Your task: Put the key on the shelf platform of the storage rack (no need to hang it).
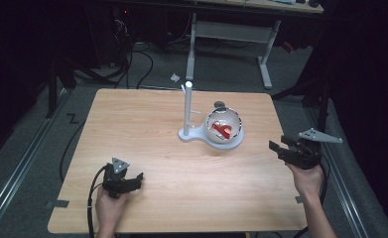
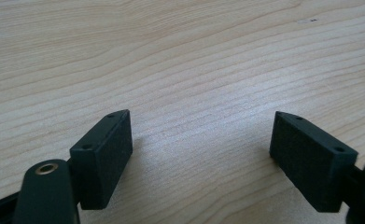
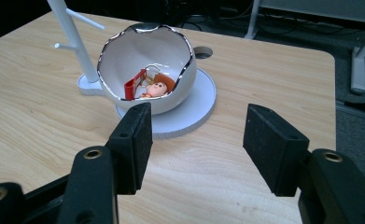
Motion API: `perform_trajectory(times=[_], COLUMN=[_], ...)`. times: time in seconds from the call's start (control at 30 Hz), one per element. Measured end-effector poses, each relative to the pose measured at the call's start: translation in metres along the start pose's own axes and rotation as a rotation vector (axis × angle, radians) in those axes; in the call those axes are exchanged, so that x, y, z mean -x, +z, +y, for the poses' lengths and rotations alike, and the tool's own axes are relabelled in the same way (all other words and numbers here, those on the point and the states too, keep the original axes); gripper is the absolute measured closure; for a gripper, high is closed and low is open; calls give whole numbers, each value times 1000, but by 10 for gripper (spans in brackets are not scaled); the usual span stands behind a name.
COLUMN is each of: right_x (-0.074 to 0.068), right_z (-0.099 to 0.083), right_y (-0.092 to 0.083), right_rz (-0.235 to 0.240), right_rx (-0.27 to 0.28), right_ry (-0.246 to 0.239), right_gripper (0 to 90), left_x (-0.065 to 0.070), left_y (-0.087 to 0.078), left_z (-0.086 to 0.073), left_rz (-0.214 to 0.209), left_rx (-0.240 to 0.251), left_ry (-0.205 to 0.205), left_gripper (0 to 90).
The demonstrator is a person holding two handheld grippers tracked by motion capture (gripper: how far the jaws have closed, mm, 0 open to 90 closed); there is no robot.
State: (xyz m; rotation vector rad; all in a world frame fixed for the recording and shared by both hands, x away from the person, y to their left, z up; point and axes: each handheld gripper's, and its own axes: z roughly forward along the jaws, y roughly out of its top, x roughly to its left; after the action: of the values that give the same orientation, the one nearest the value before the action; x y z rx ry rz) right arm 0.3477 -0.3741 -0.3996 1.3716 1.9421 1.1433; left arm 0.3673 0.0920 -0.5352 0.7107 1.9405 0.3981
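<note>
Jaws of left gripper (image 2: 201,154) and right gripper (image 3: 196,149) gape empty above the light wooden bench (image 1: 147,129); white eggshell-shaped bowl (image 3: 145,74) holds a small toy figure (image 3: 154,87).

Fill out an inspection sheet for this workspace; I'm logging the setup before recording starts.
Surface: wooden table, bare apart from the items below; a round hole near its far edge.
Job's things: white eggshell-shaped bowl on a white round base; a small figure keychain with a red part lies inside it. A white post with pegs rises from the base's left end.
Clutter: nothing seen.
Grippers: left gripper open, low over bare wood; right gripper open, aimed at the bowl, apart from it.
Cables: black cable trails from the left gripper.
Surroundings: dark room, desk frame and floor cables behind.
</note>
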Motion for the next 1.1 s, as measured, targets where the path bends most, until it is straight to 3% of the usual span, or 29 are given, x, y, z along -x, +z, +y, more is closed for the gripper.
perform_trajectory(times=[0.43,1.1], right_x=[-7,-27], right_z=[-25,-50], right_y=[-5,13], right_rz=[-15,59], right_rx=[-5,-23], right_ry=[1,13], right_gripper=[426,426], left_x=[0,0], left_y=[0,0], left_z=[0,0], left_rz=[0,0], left_rx=[1,2], left_ry=[1,2], left_gripper=[215,213])
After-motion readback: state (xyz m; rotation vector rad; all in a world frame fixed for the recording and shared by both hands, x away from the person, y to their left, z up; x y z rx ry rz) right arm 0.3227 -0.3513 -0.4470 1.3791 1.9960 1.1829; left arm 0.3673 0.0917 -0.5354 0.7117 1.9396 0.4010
